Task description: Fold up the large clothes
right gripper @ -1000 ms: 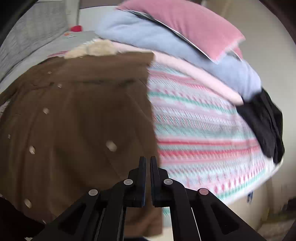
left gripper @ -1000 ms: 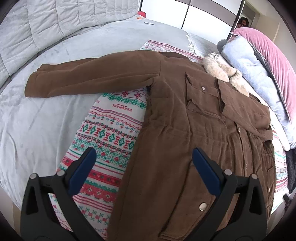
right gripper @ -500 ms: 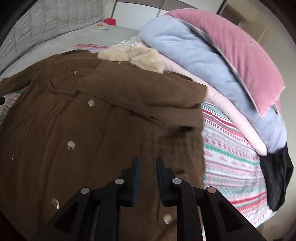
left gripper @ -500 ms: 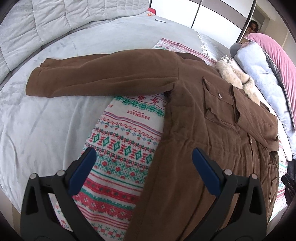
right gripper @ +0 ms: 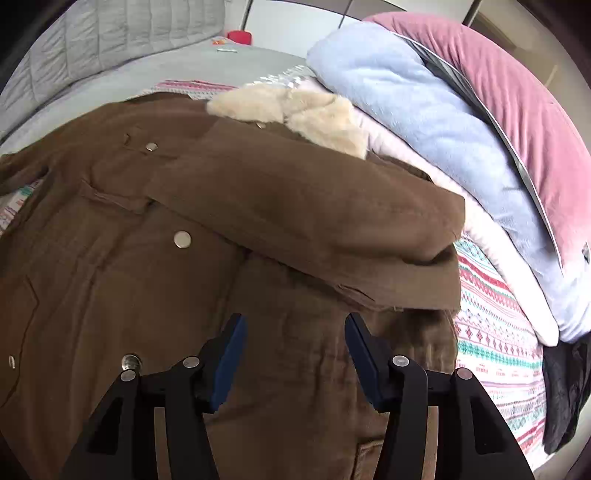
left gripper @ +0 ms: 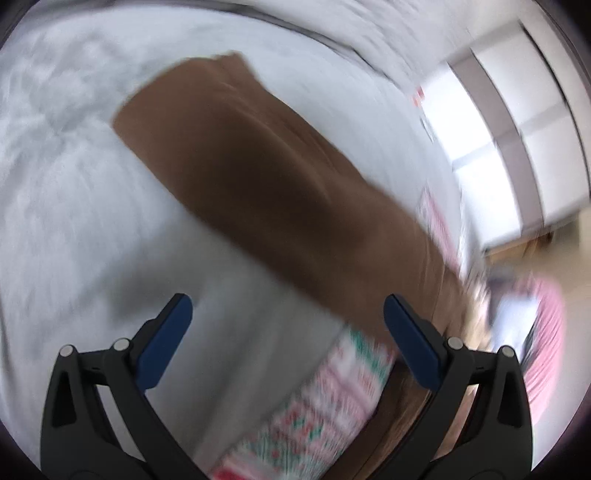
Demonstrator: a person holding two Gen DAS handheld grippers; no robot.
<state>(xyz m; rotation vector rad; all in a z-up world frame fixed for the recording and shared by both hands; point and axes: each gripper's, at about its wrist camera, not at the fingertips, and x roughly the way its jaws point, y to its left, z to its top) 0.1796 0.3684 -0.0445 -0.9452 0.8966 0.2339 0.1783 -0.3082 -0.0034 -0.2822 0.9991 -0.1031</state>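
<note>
A brown coat [right gripper: 155, 258] with metal snaps and a cream fur collar [right gripper: 295, 114] lies flat on the bed. One sleeve [right gripper: 314, 221] is folded across its chest. My right gripper [right gripper: 293, 328] hovers over the coat's front just below that sleeve; its jaws are opening and nothing is between them. In the blurred left wrist view the other sleeve [left gripper: 266, 177] stretches out over the grey bedspread [left gripper: 74, 221]. My left gripper [left gripper: 286, 314] stands open above the bedspread just short of that sleeve, holding nothing.
A patterned red, green and white blanket [right gripper: 491, 314] lies under the coat. Stacked at the right are a light blue blanket [right gripper: 424, 99], a pink pillow [right gripper: 517, 92] and a black garment [right gripper: 565, 387]. A grey padded headboard [right gripper: 129, 33] runs along the back.
The right gripper's jaws have gone from shut to open while it came in over the coat. The left gripper swung away from the coat's body toward the outstretched sleeve and rolled, blurring its view.
</note>
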